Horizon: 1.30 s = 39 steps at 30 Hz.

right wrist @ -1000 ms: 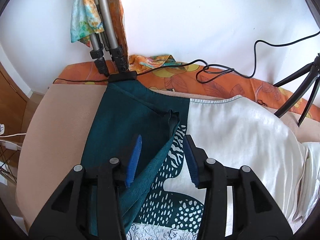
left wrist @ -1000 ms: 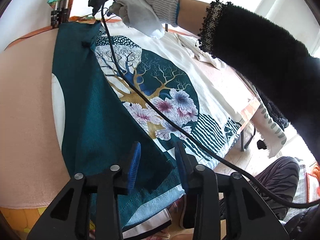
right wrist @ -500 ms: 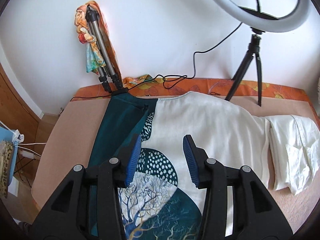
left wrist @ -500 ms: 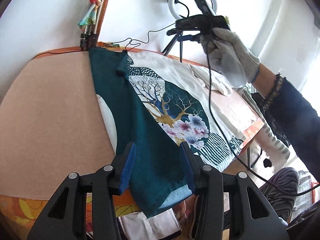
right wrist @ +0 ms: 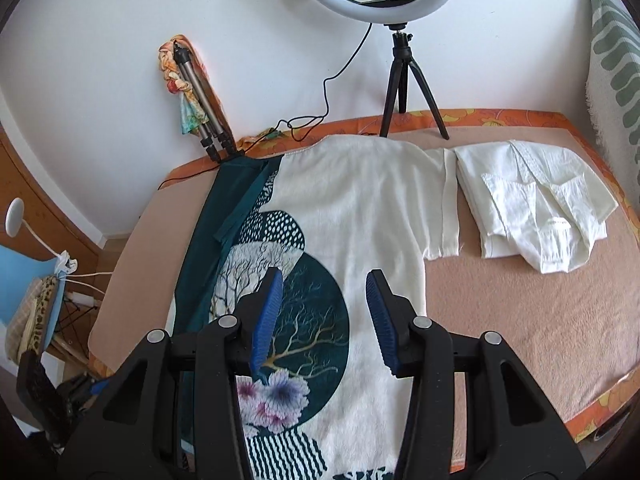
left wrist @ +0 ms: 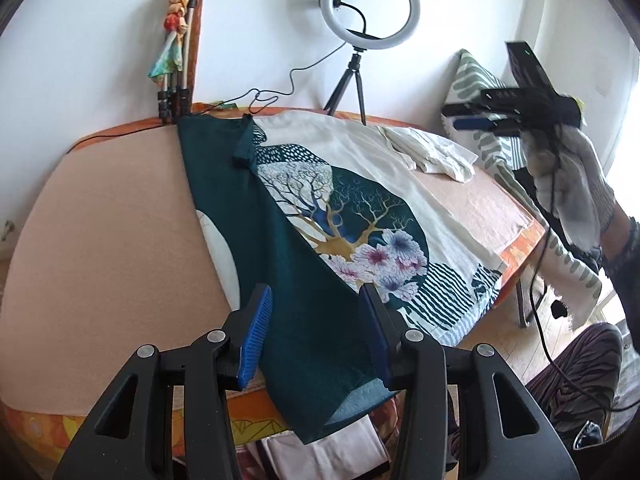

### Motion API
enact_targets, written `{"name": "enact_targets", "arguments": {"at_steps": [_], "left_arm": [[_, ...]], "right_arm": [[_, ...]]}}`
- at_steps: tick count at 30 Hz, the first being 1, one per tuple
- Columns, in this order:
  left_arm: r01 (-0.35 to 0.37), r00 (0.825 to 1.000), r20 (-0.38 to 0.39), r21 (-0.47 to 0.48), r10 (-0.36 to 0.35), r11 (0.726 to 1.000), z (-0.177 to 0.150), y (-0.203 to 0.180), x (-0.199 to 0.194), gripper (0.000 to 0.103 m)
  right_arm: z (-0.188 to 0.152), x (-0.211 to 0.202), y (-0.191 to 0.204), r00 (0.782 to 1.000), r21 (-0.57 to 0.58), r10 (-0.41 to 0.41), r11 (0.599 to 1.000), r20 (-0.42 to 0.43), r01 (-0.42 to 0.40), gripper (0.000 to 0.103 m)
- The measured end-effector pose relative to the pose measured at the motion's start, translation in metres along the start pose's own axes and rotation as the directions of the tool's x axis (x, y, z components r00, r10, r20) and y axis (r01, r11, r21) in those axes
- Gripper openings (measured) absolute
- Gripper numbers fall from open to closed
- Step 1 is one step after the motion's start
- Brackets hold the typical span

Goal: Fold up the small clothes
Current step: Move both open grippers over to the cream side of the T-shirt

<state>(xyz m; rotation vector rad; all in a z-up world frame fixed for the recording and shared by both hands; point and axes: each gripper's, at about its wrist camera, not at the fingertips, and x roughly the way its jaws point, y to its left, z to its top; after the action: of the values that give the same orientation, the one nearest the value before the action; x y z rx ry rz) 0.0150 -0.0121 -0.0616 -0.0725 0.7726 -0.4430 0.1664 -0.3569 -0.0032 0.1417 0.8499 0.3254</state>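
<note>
Hovering released, both empty: left tongs above teal folded flap, right tongs above tree print of printed shirt, spread flat on tabletop beneath. Risks: hem overhanging near edge may drag shirt off; flap may spring open; far sleeve touches folded white garment, may snag.

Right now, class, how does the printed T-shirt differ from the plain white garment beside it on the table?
The printed T-shirt lies spread out with only one side folded over; the plain white garment is already a compact bundle. The T-shirt carries a teal tree-and-flower print; the garment has none. The T-shirt covers far more surface. Both lie on the pink table cover.
</note>
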Motion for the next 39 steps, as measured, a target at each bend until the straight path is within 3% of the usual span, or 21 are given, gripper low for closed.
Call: {"name": "enact_targets", "arguments": {"at_steps": [3, 7, 10, 13, 17, 18, 20, 23, 30, 35, 39], "left_arm": [[-0.029, 0.999, -0.018, -0.038, 0.028, 0.999, 0.011, 0.018, 0.002, 0.044], [-0.051, 0.994, -0.101, -0.053, 0.045, 0.997, 0.023, 0.040, 0.022, 0.044], [-0.048, 0.987, -0.157, -0.071, 0.037, 0.996, 0.026, 0.055, 0.039, 0.043], [-0.062, 0.981, -0.189, -0.074, 0.048, 0.995, 0.027, 0.063, 0.052, 0.041], [-0.060, 0.978, -0.205, -0.064, 0.046, 0.996, 0.020, 0.065, 0.059, 0.040], [-0.057, 0.977, -0.211, -0.052, 0.045, 0.997, 0.019, 0.063, 0.061, 0.040], [-0.055, 0.973, -0.223, -0.021, 0.049, 0.998, 0.016, 0.059, 0.066, 0.039], [-0.054, 0.967, -0.250, -0.002, 0.052, 0.999, 0.011, 0.056, 0.075, 0.039], [-0.110, 0.959, -0.252, 0.083, 0.127, 0.991, 0.005, 0.052, 0.076, 0.038], [-0.105, 0.963, -0.232, 0.134, 0.134, 0.985, -0.006, 0.039, 0.060, 0.038], [-0.099, 0.978, -0.164, 0.193, 0.131, 0.976, -0.006, 0.018, 0.041, 0.038]], "right_arm": [[-0.029, -0.006, 0.012, 0.999, -0.004, 0.024, 1.000, -0.027, -0.025, 0.046], [-0.073, -0.001, 0.039, 0.985, 0.011, 0.131, 0.991, -0.108, -0.131, 0.046], [-0.108, 0.019, 0.066, 0.950, 0.047, 0.237, 0.972, -0.203, -0.232, 0.044], [-0.142, 0.047, 0.095, 0.901, 0.065, 0.322, 0.946, -0.292, -0.317, 0.041], [-0.172, 0.078, 0.119, 0.880, 0.027, 0.284, 0.955, -0.382, -0.296, 0.040], [-0.175, 0.083, 0.120, 0.873, 0.032, 0.285, 0.954, -0.397, -0.297, 0.038], [-0.179, 0.088, 0.122, 0.862, 0.040, 0.291, 0.952, -0.415, -0.302, 0.017], [-0.180, 0.088, 0.122, 0.863, 0.044, 0.293, 0.952, -0.411, -0.302, 0.004], [-0.175, 0.078, 0.097, 0.856, 0.095, 0.340, 0.939, -0.390, -0.330, 0.004], [-0.178, 0.076, 0.086, 0.849, 0.089, 0.319, 0.946, -0.421, -0.312, 0.012], [-0.168, 0.062, 0.071, 0.885, 0.081, 0.300, 0.953, -0.355, -0.291, 0.021]]}}
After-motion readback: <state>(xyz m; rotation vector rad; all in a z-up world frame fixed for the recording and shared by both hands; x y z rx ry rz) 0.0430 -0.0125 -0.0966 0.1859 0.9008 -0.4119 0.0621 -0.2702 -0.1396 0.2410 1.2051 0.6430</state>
